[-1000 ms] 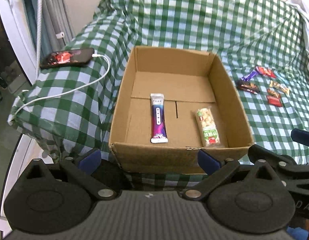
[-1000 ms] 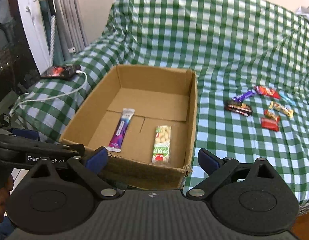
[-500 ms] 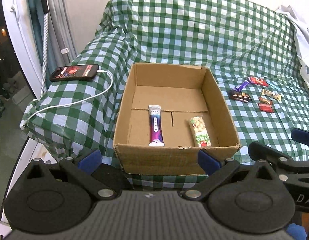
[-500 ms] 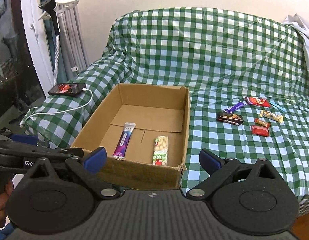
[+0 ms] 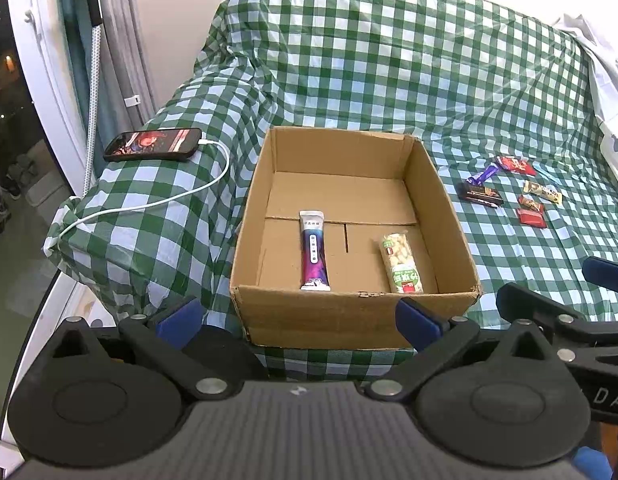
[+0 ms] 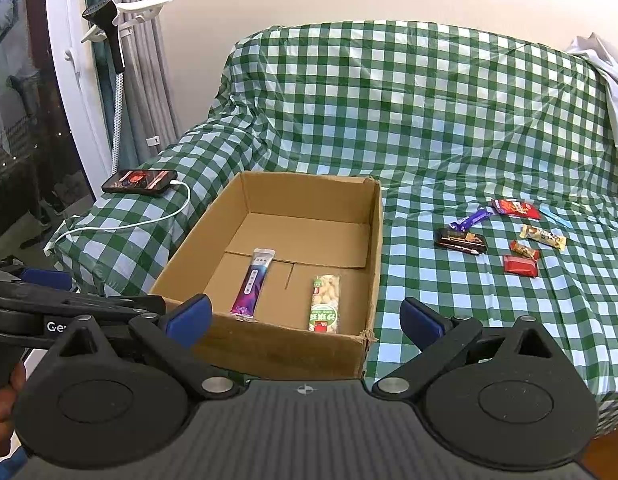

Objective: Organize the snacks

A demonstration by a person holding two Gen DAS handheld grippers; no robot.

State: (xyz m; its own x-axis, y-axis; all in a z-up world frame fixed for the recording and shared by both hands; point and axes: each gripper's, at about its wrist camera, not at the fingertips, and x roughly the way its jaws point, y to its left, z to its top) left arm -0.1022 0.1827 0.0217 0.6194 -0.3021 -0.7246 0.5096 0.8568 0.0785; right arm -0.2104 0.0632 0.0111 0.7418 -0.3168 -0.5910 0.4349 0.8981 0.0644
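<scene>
An open cardboard box (image 5: 445,208) (image 6: 375,240) sits on the green checked cloth. Inside lie a purple bar (image 5: 313,256) (image 6: 253,282) and a green peanut bar (image 5: 401,262) (image 6: 325,303). Several small wrapped snacks lie on the cloth to the right, among them a dark bar (image 5: 480,194) (image 6: 461,240), a purple one (image 6: 471,219) and red ones (image 5: 531,217) (image 6: 520,266). My left gripper (image 5: 299,322) hangs open in front of the box's near wall. My right gripper (image 6: 305,320) is open too, near the box's front right corner. Both hold nothing.
A phone (image 5: 153,145) (image 6: 140,181) on a white charging cable (image 5: 149,204) lies on the left armrest. A window frame and curtain stand at far left. White fabric (image 5: 601,80) lies at the right edge. A hand (image 6: 3,400) holds the left gripper.
Both grippers have pulled back and up from the box, so it looks smaller and more of the cloth and wall shows. Nothing on the cloth or in the box has moved.
</scene>
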